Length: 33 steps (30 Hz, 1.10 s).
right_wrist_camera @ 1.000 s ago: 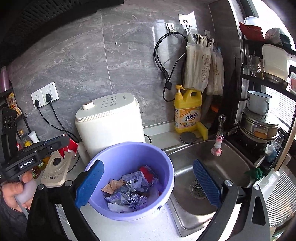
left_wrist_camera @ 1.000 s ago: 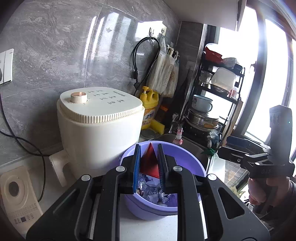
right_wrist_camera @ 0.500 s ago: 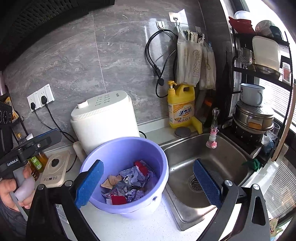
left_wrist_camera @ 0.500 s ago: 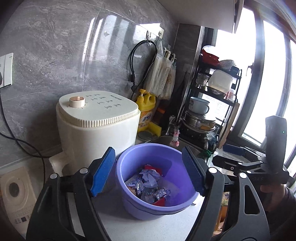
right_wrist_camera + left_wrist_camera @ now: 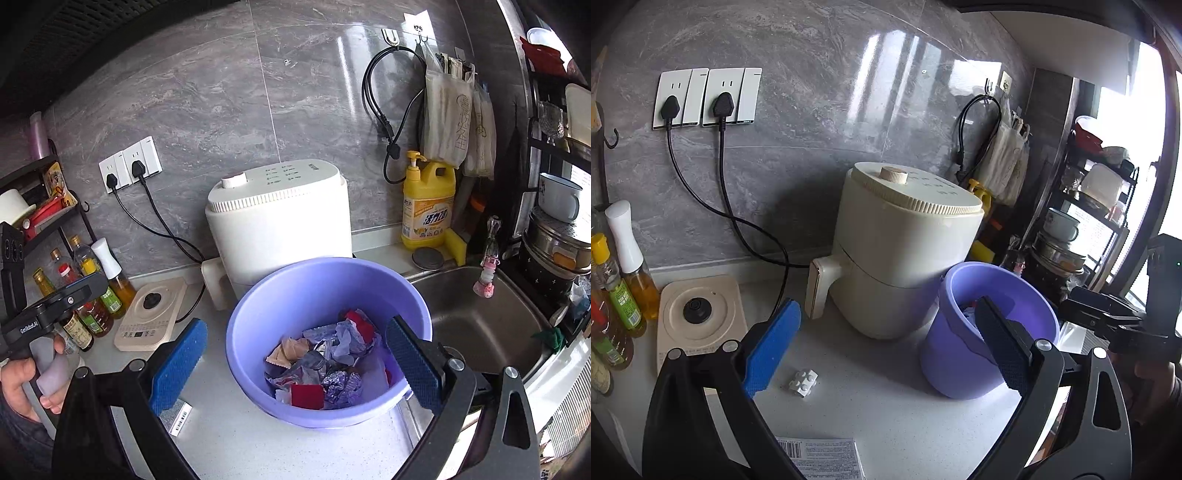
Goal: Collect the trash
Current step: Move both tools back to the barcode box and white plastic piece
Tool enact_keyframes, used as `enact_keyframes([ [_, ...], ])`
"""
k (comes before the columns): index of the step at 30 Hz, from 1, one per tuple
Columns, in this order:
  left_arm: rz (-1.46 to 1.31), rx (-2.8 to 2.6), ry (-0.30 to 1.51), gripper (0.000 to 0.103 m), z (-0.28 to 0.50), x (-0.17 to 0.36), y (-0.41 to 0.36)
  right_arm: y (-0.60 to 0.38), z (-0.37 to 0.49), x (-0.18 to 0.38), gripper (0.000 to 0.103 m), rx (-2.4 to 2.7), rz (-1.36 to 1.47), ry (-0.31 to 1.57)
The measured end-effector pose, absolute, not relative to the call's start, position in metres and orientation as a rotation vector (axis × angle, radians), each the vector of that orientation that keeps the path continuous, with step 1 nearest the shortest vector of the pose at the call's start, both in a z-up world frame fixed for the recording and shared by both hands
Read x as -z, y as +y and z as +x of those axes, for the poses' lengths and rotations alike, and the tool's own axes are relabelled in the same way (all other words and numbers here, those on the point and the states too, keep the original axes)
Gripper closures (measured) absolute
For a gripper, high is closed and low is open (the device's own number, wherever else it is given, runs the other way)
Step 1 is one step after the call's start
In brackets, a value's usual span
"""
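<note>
A purple plastic basin [image 5: 325, 291] stands on the white counter beside the sink and holds crumpled wrappers [image 5: 325, 365], among them red, silver and tan pieces. My right gripper [image 5: 295, 354] is open and empty, its pads either side of the basin's near rim. My left gripper [image 5: 886, 343] is open and empty, left of the basin [image 5: 960, 354]. A small white toy brick [image 5: 803, 382] lies on the counter between the left fingers. A white paper packet with a barcode [image 5: 822, 458] lies at the near edge and also shows in the right wrist view [image 5: 179, 415].
A cream air fryer [image 5: 905, 251] stands behind the basin. A cream kettle base [image 5: 698, 317] and oil bottles [image 5: 624, 273] are at the left. The steel sink [image 5: 480, 321], yellow detergent bottle [image 5: 426, 206] and a dish rack [image 5: 561, 229] are at the right. Two cords run from the wall sockets [image 5: 709, 98].
My left gripper opened and dropped the red wrapper into the basin, then swung left and back, so the toy brick and packet came into view. The right gripper stayed open by the basin.
</note>
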State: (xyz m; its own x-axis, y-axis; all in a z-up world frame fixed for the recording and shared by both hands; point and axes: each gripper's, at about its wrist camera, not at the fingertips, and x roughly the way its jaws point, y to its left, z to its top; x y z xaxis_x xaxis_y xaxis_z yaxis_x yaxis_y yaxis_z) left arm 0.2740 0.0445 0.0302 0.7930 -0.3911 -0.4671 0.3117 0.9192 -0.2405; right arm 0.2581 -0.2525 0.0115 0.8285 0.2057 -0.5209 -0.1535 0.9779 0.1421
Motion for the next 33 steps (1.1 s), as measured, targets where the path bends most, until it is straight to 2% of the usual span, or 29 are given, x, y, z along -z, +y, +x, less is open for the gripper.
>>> enact_keyframes([
  [15,-0.184,0.137,0.698,0.009,0.228,0.041,0.12,-0.191,0.254,0.007,0.009,-0.38,0.018,0.626],
  [20,-0.221,0.074,0.731,0.009,0.203,0.061,0.139,-0.161,0.247,0.017,0.017,-0.487,-0.036,0.659],
  [23,-0.247,0.053,0.741,0.009,0.189,0.07,0.146,-0.139,0.241,0.025,0.018,-0.564,-0.092,0.671],
  [33,-0.307,0.004,0.754,0.009,0.146,0.094,0.161,-0.069,0.244,0.099,0.023,-0.759,-0.326,0.798],
])
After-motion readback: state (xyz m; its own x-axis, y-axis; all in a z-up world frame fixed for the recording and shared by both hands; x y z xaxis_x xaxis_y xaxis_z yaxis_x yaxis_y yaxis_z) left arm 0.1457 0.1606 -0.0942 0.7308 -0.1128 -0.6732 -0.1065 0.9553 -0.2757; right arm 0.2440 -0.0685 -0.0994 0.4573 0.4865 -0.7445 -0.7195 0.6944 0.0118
